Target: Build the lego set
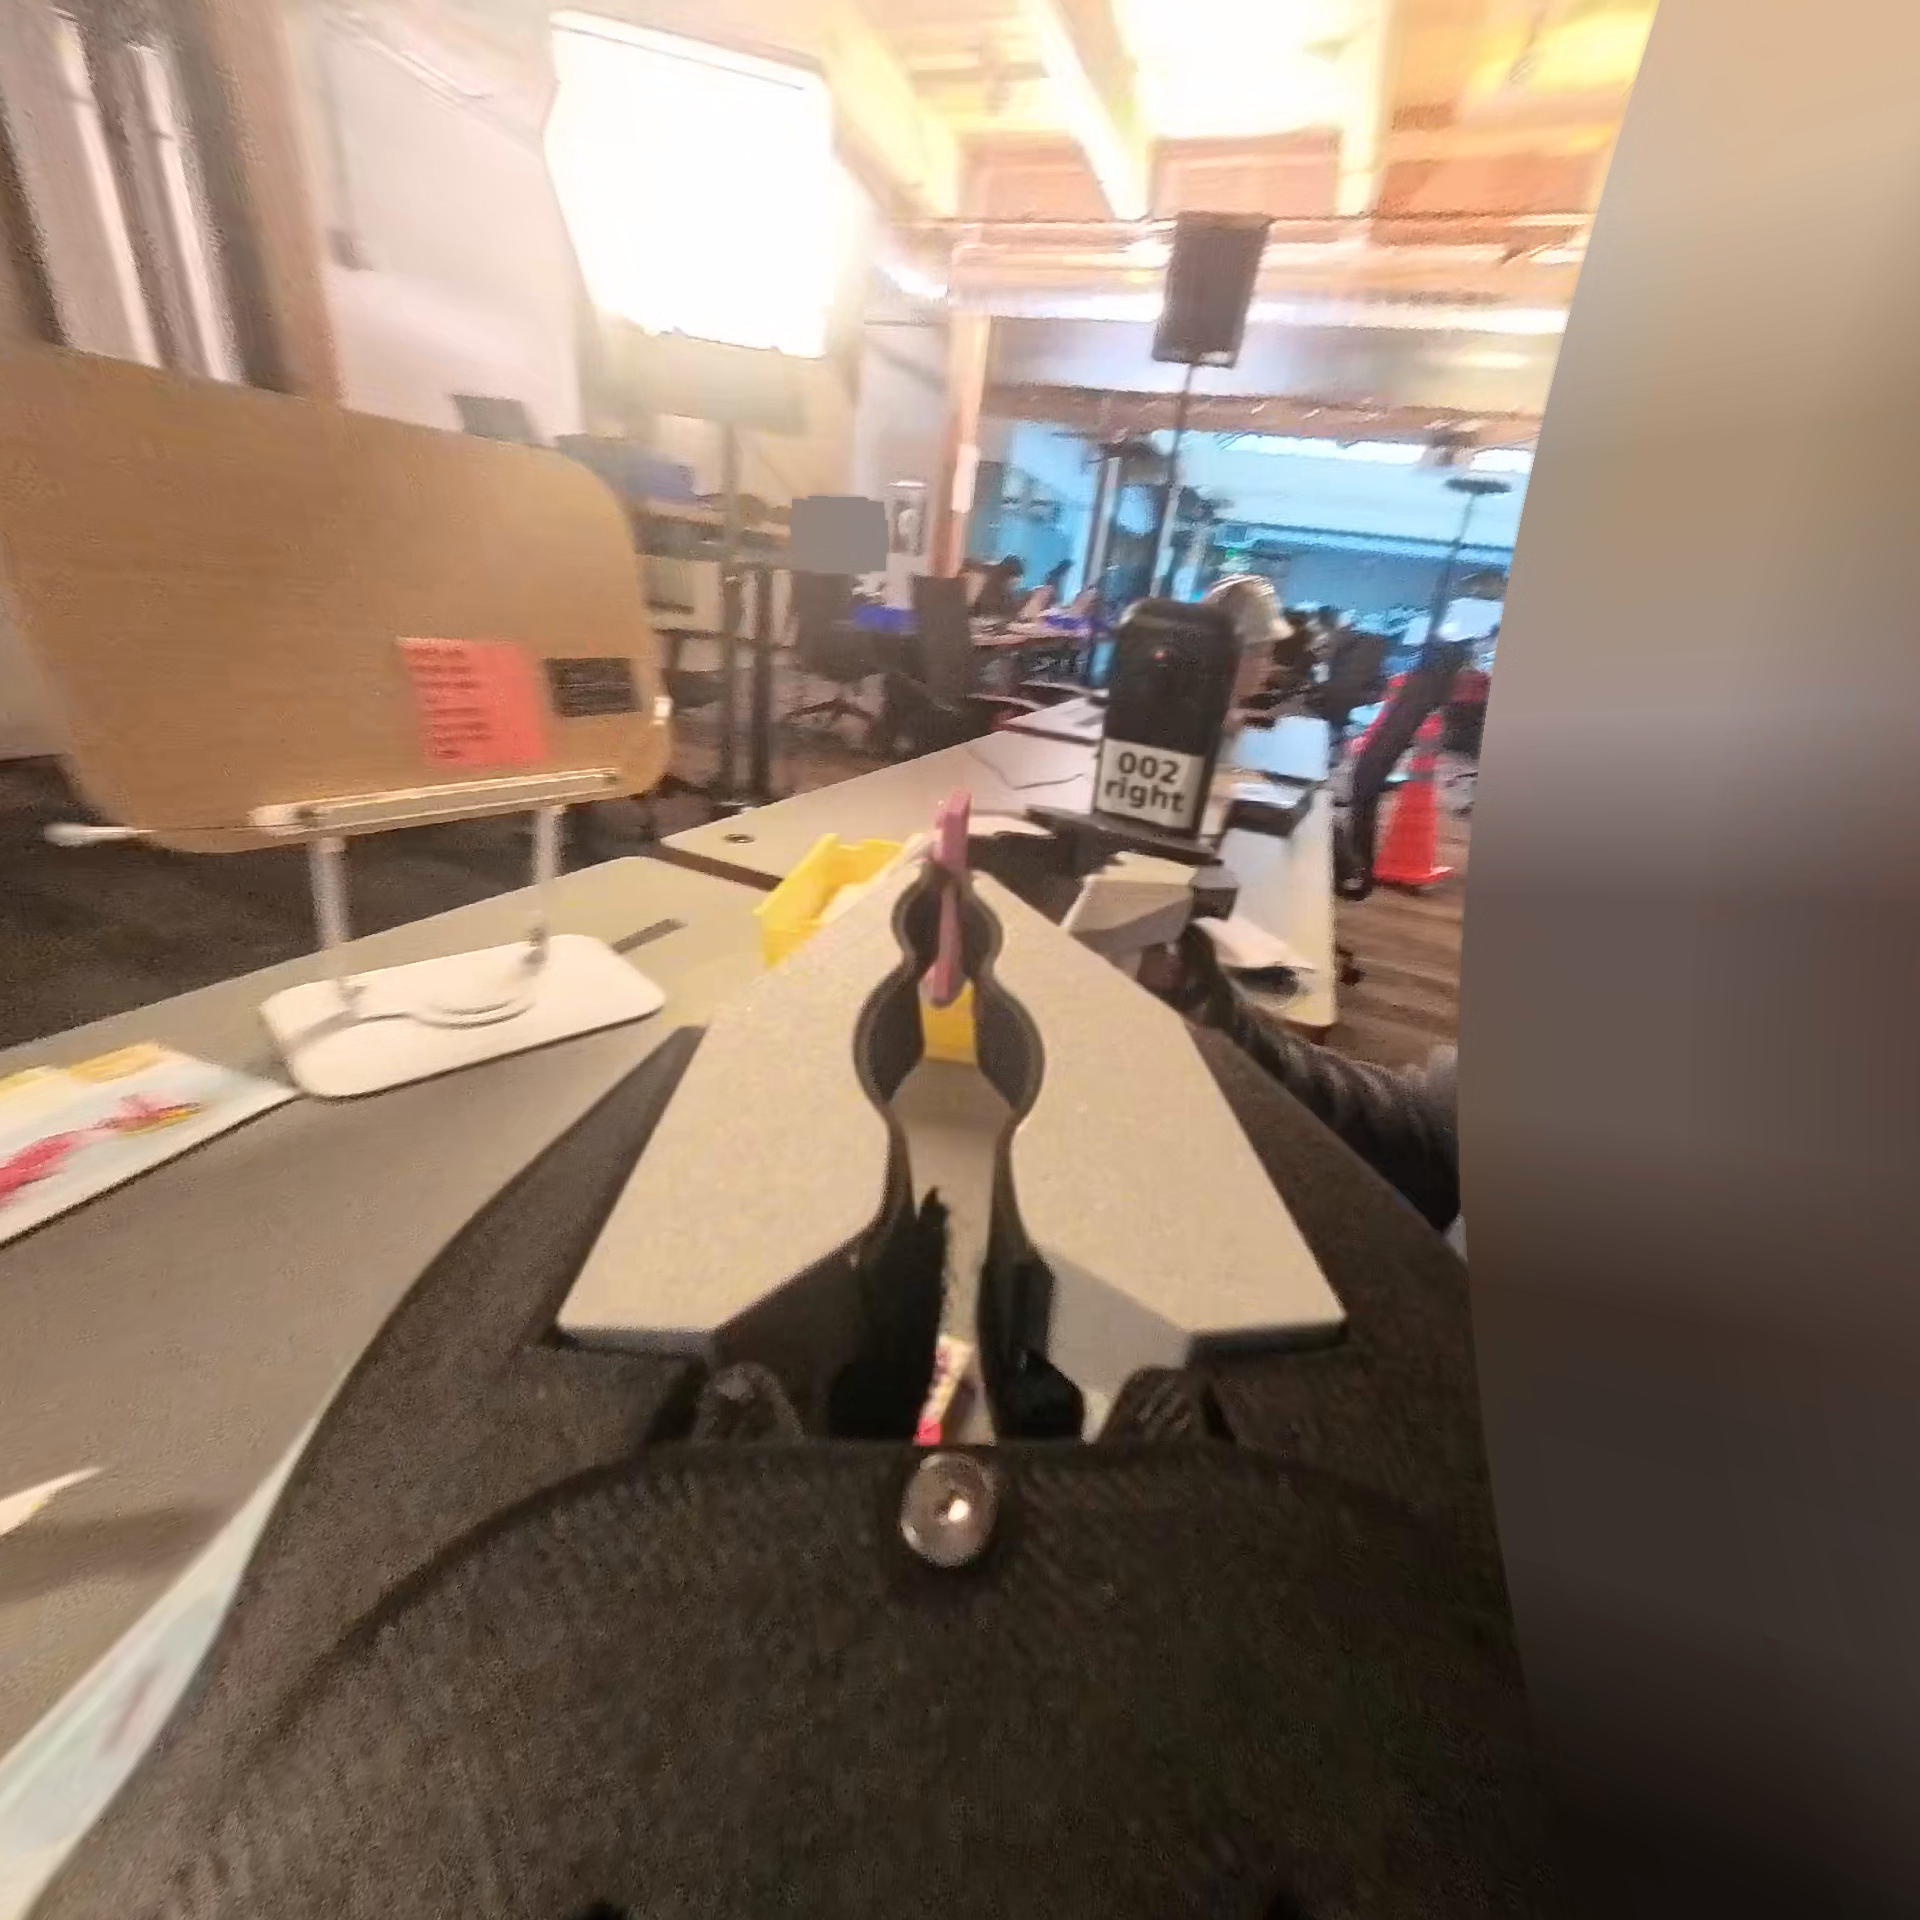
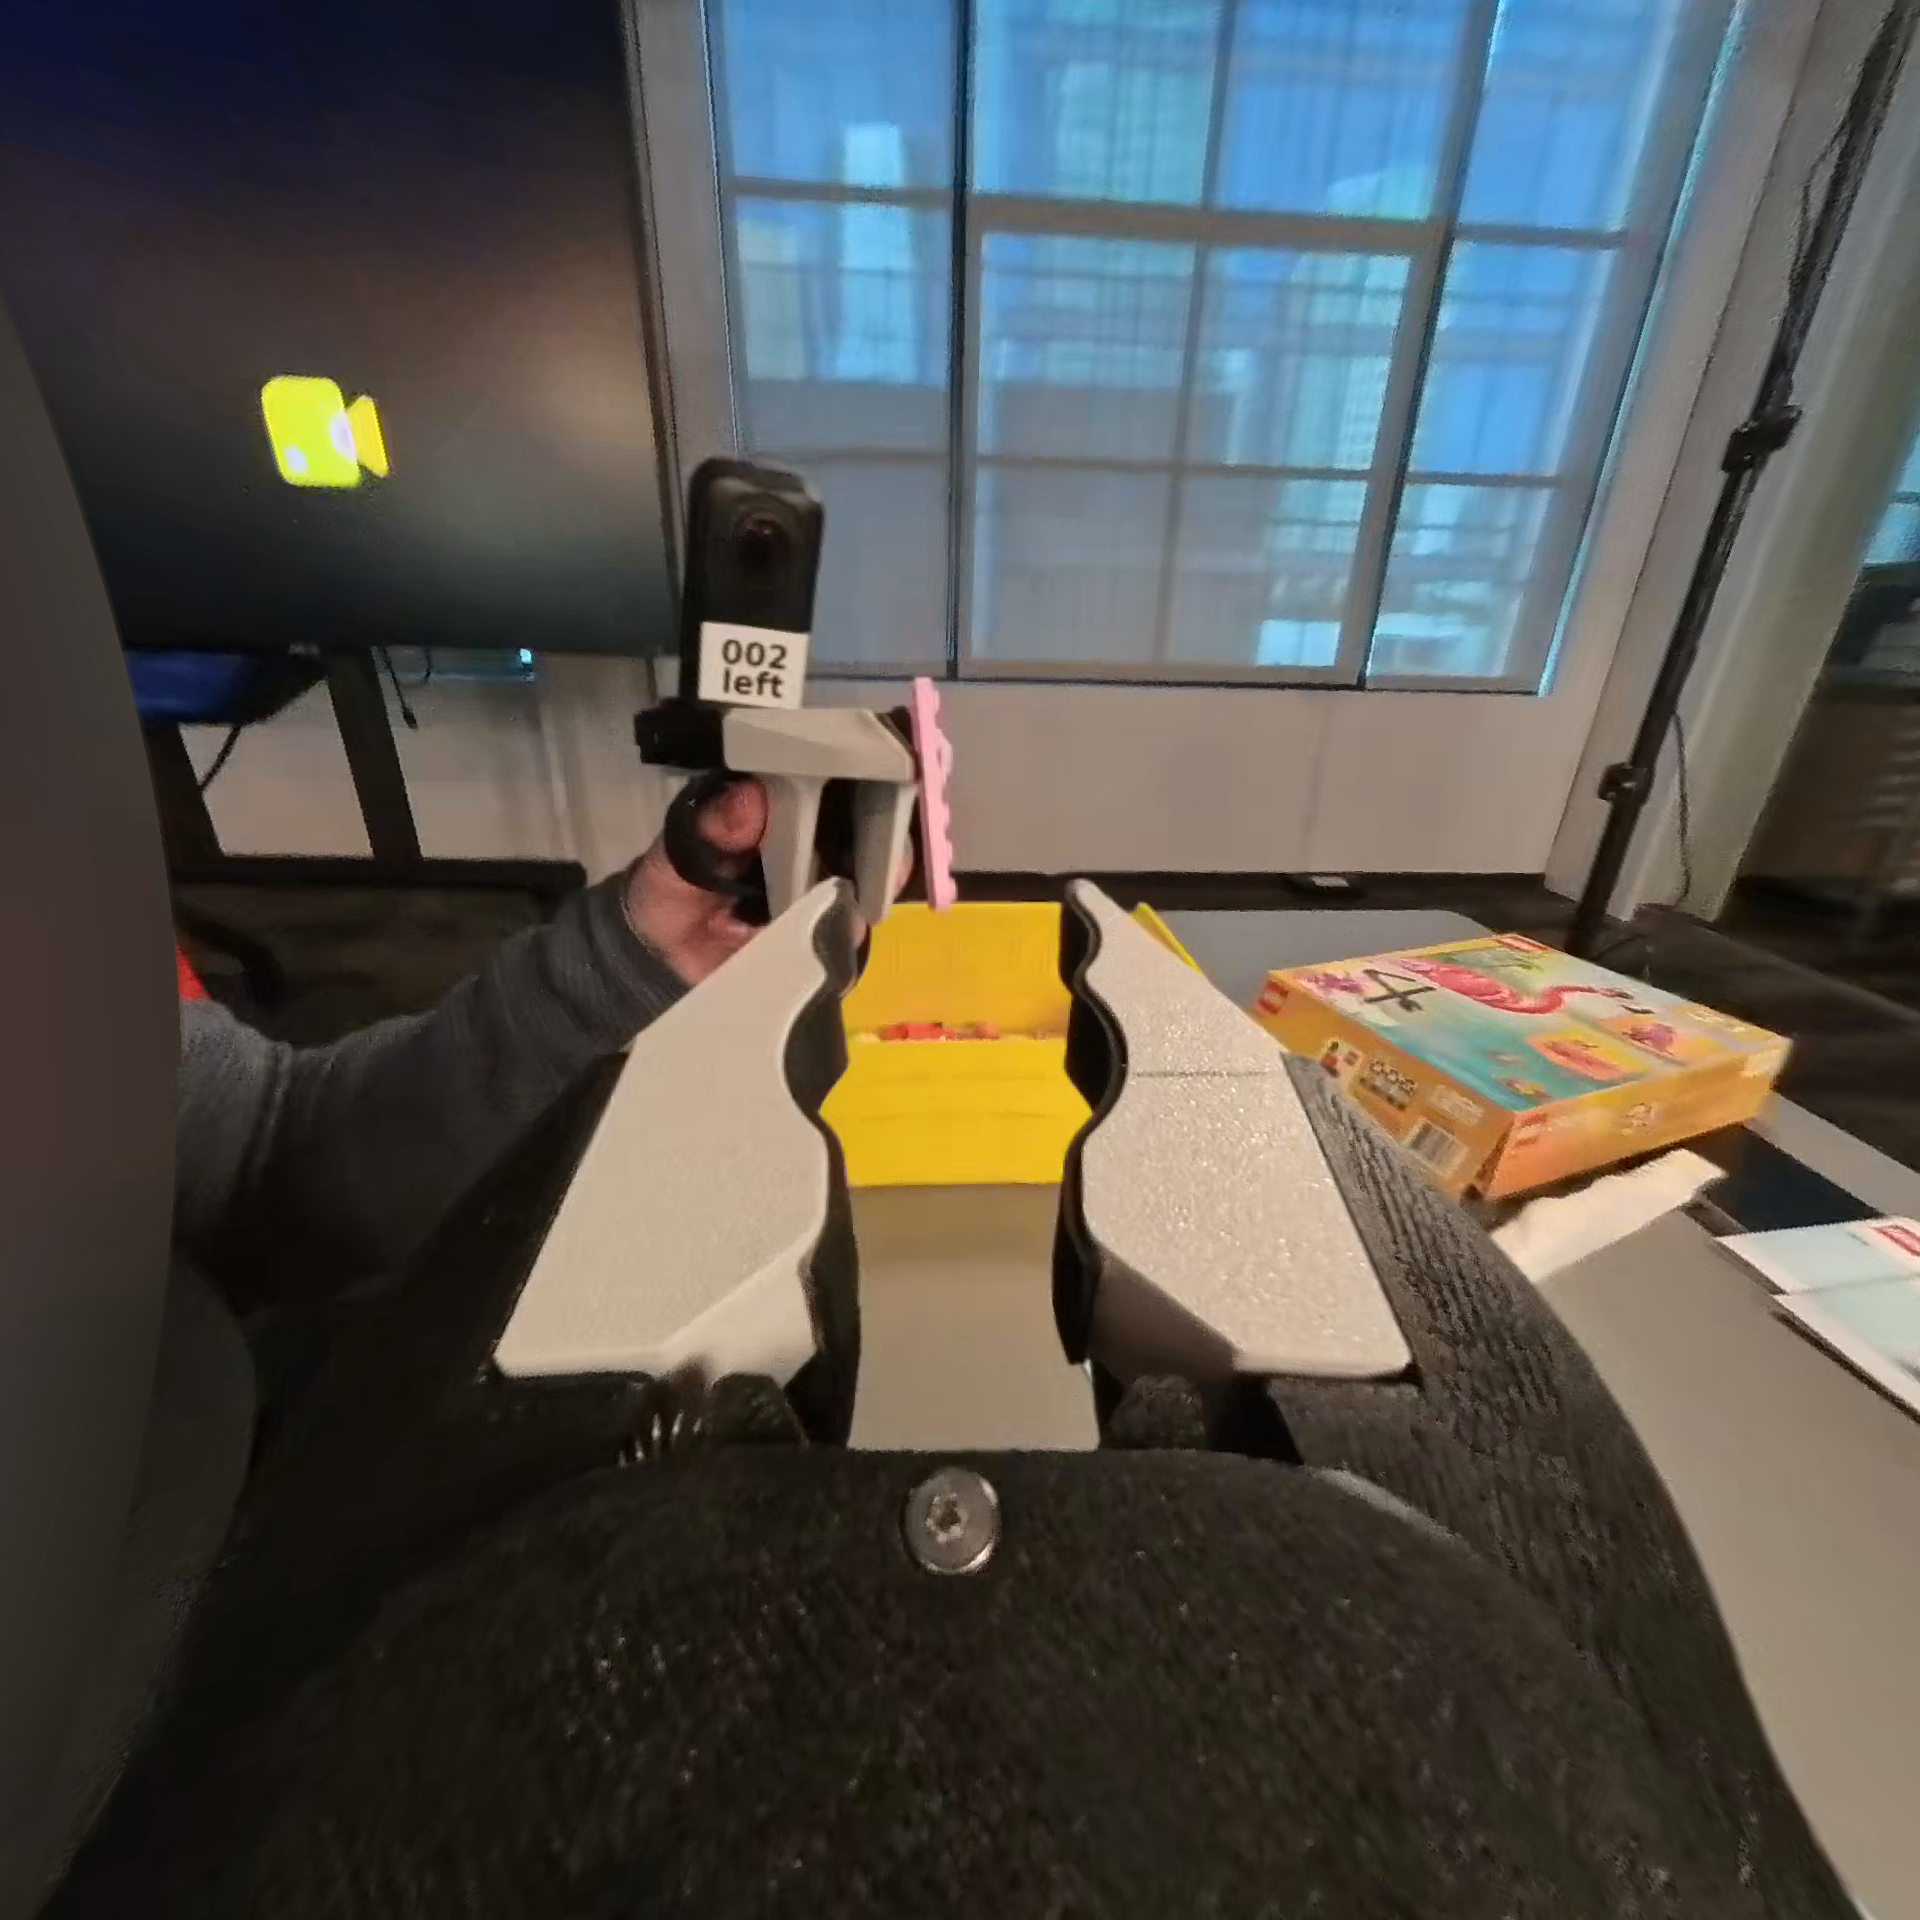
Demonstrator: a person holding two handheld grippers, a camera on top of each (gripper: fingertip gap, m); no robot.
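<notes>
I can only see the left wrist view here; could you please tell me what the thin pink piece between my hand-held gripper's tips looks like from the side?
Observer: The pink piece is a flat studded plate, held upright at the left hand-held gripper tips.
Operator: Thank you. Is the right hand-held gripper holding anything?
Observer: No, the right hand-held gripper stands open with nothing between its fingers.
Operator: What is in the yellow bin?
Observer: The yellow bin holds small reddish pieces.
</notes>
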